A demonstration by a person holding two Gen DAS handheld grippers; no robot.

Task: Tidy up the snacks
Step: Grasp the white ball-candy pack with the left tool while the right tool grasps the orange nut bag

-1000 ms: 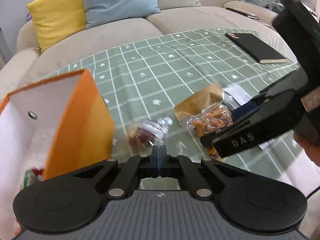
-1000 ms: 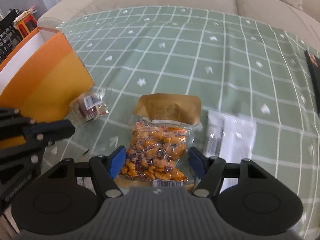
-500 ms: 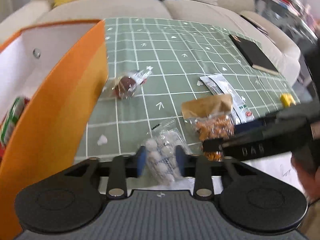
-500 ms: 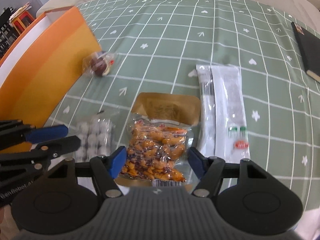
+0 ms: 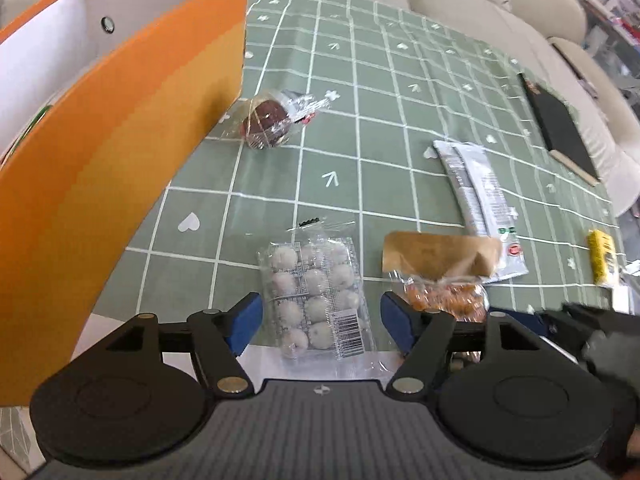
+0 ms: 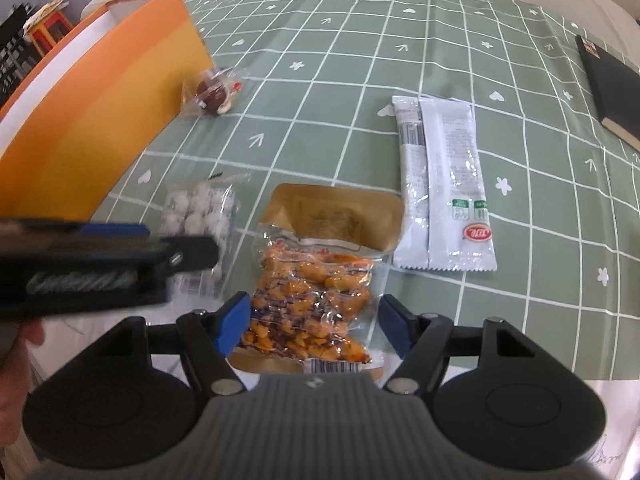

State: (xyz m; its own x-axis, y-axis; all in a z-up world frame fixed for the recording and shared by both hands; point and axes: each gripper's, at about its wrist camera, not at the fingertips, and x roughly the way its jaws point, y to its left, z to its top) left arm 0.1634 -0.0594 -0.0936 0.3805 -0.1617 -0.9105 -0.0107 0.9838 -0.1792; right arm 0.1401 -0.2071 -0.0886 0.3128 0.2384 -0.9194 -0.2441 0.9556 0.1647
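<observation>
2 grippers: left gripper (image 5: 320, 320) jaws just opened, astride crinkly clear pack of white balls (image 5: 316, 300), right gripper (image 6: 314, 320) jaws apart, straddling glossy orange snack bag (image 6: 316, 280), green grid cloth (image 6: 340, 120).

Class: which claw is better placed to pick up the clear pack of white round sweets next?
Left. The left claw stands open astride the clear pack of white round sweets; the right claw straddles the orange snack bag.

Both fisheye views were bright and evenly lit, with soft shadows. Grid lines on the green tablecloth (image 5: 360, 152) bowed strongly toward the edges. Glare flecked the clear snack wrappers. In the right view the left gripper (image 6: 100, 264) appeared smeared, probably by motion blur.
</observation>
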